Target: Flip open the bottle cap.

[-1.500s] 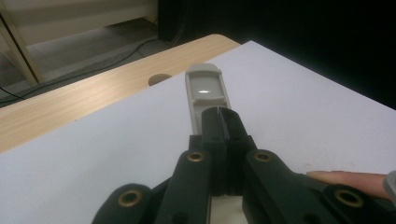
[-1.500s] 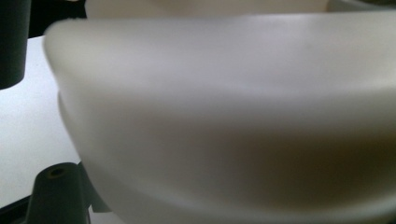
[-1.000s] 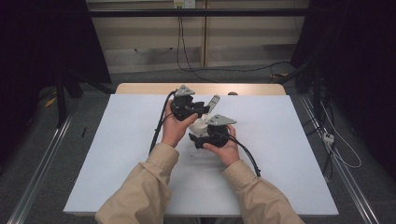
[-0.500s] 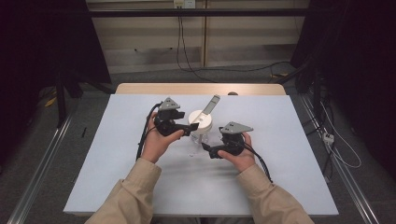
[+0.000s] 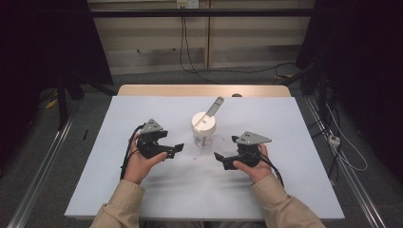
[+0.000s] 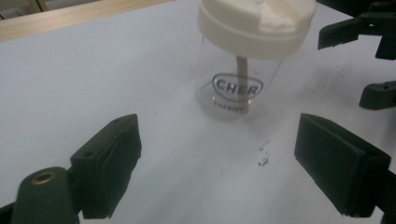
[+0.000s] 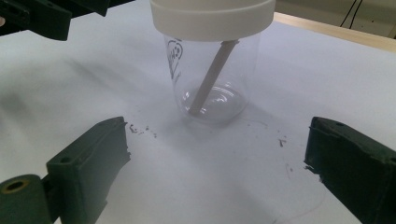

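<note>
A clear plastic cup (image 5: 203,135) with a broad cream-white lid (image 5: 204,122) stands upright a little behind the middle of the white counter (image 5: 142,194), well away from every edge. A pale, flat stick (image 5: 215,105) runs through the lid and leans toward the far right corner.

The left gripper view shows an oval printed logo (image 6: 237,87) low on the cup's wall and dark specks (image 6: 263,161) on the counter just in front of it. The right gripper view shows the stick's lower end resting on the cup's floor, which the high view hides under the lid.

The left tool (image 5: 175,149) hangs just left of the cup, its jaws spread with nothing between them; they have just been opening. The right tool (image 5: 222,160) is to the cup's front right, jaws likewise spread and empty. A second earlier both tools were crowded together at the cup; half a second ago they were already parting, and now each has drawn farther toward the near edge, leaving the cup standing free between them.
</note>
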A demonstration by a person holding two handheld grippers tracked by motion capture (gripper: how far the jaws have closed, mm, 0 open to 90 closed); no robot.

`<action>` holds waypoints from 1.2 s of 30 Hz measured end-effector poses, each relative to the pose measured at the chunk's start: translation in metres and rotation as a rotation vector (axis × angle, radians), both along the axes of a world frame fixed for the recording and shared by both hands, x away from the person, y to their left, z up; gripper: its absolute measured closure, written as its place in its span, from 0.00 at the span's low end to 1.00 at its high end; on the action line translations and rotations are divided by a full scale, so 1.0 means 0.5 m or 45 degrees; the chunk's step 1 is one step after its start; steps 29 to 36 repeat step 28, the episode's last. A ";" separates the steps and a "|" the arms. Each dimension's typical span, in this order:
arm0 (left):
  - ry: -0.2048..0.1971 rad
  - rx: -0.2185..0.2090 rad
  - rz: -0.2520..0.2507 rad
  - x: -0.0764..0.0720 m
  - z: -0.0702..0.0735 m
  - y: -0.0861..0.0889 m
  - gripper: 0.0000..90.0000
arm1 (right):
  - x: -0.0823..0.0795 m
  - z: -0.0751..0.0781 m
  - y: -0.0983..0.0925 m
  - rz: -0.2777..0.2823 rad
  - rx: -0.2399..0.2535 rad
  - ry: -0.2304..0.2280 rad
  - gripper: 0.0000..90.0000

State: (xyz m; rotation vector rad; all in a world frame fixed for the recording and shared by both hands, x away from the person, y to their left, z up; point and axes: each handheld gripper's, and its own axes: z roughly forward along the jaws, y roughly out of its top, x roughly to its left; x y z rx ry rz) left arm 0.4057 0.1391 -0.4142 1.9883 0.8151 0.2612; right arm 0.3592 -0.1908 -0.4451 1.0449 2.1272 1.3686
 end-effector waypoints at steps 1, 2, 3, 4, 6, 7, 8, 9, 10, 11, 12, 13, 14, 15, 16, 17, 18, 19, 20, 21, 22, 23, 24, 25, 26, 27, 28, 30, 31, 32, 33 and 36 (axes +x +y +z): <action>-0.004 -0.004 0.003 -0.003 -0.005 0.009 0.16 | -0.003 -0.001 -0.002 0.001 0.000 -0.003 0.06; -0.008 0.002 0.010 -0.006 -0.009 0.017 0.16 | -0.005 -0.001 -0.004 0.002 -0.003 -0.002 0.06; -0.009 0.009 0.015 -0.008 -0.013 0.025 0.15 | -0.008 -0.001 -0.007 0.003 -0.002 -0.003 0.06; -0.008 0.010 0.018 -0.011 -0.017 0.033 0.15 | -0.011 -0.001 -0.010 0.004 -0.003 -0.003 0.06; -0.008 0.005 0.022 -0.018 -0.023 0.047 0.14 | -0.017 -0.001 -0.017 0.003 -0.003 -0.004 0.06; -0.006 0.002 0.026 -0.021 -0.025 0.052 0.13 | -0.020 -0.002 -0.020 0.001 -0.003 -0.003 0.06; -0.006 -0.004 0.025 -0.024 -0.026 0.058 0.13 | -0.023 -0.002 -0.024 -0.001 -0.003 -0.003 0.06; -0.011 -0.003 0.031 -0.027 -0.027 0.063 0.13 | -0.025 -0.003 -0.029 -0.006 -0.002 -0.006 0.06; -0.009 -0.004 0.035 -0.030 -0.028 0.067 0.13 | -0.028 -0.003 -0.033 -0.011 -0.003 -0.005 0.06; -0.009 -0.003 0.032 -0.032 -0.028 0.070 0.13 | -0.030 -0.003 -0.037 -0.012 -0.004 -0.005 0.06; -0.009 0.011 0.033 -0.034 -0.028 0.076 0.12 | -0.032 -0.003 -0.040 -0.014 -0.005 -0.001 0.06; -0.007 0.009 0.037 -0.036 -0.029 0.080 0.12 | -0.035 -0.003 -0.046 -0.017 -0.006 0.001 0.06; 0.000 0.015 0.047 -0.038 -0.030 0.085 0.12 | -0.038 -0.003 -0.050 -0.018 -0.004 0.000 0.06; 0.000 0.016 0.049 -0.039 -0.031 0.088 0.12 | -0.041 -0.003 -0.055 -0.021 -0.005 0.001 0.06; 0.000 0.023 0.057 -0.040 -0.033 0.094 0.12 | -0.043 -0.003 -0.058 -0.022 -0.010 0.000 0.06; 0.001 0.021 0.061 -0.042 -0.034 0.098 0.12 | -0.046 -0.003 -0.063 -0.026 -0.010 -0.002 0.06; 0.003 0.025 0.068 -0.044 -0.036 0.102 0.12 | -0.048 -0.003 -0.067 -0.027 -0.011 -0.003 0.06; 0.003 0.033 0.072 -0.047 -0.038 0.106 0.11 | -0.051 -0.004 -0.071 -0.032 -0.010 0.000 0.06; -0.002 0.039 0.069 -0.049 -0.038 0.109 0.11 | -0.054 -0.004 -0.077 -0.033 -0.010 0.000 0.06; -0.004 0.042 0.076 -0.051 -0.039 0.113 0.11 | -0.056 -0.004 -0.080 -0.035 -0.013 -0.001 0.06; -0.002 0.047 0.075 -0.053 -0.040 0.117 0.11 | -0.059 -0.004 -0.085 -0.042 -0.012 0.000 0.06; 0.004 0.040 0.081 -0.055 -0.042 0.119 0.10 | -0.061 -0.005 -0.089 -0.046 -0.008 0.002 0.06; 0.006 0.046 0.087 -0.056 -0.043 0.122 0.10 | -0.063 -0.005 -0.094 -0.048 -0.009 0.003 0.06; 0.004 0.043 0.087 -0.056 -0.044 0.124 0.10 | -0.065 -0.007 -0.098 -0.055 -0.011 0.005 0.06; 0.004 0.045 0.088 -0.056 -0.044 0.125 0.09 | -0.067 -0.008 -0.102 -0.061 -0.012 0.007 0.06; -0.001 0.046 0.092 -0.057 -0.044 0.125 0.09 | -0.069 -0.009 -0.106 -0.063 -0.009 0.013 0.06; -0.001 0.039 0.095 -0.057 -0.044 0.124 0.09 | -0.070 -0.009 -0.109 -0.062 -0.010 0.013 0.06; -0.001 0.039 0.095 -0.057 -0.044 0.124 0.09 | -0.070 -0.009 -0.109 -0.062 -0.010 0.013 0.06; -0.001 0.039 0.095 -0.057 -0.044 0.124 0.09 | -0.070 -0.009 -0.109 -0.062 -0.010 0.013 0.06; -0.001 0.039 0.095 -0.057 -0.044 0.124 0.09 | -0.070 -0.009 -0.109 -0.062 -0.010 0.013 0.06; -0.001 0.039 0.095 -0.057 -0.044 0.124 0.09 | -0.070 -0.009 -0.109 -0.062 -0.010 0.013 0.06; -0.001 0.039 0.095 -0.057 -0.044 0.124 0.09 | -0.070 -0.009 -0.109 -0.062 -0.010 0.013 0.06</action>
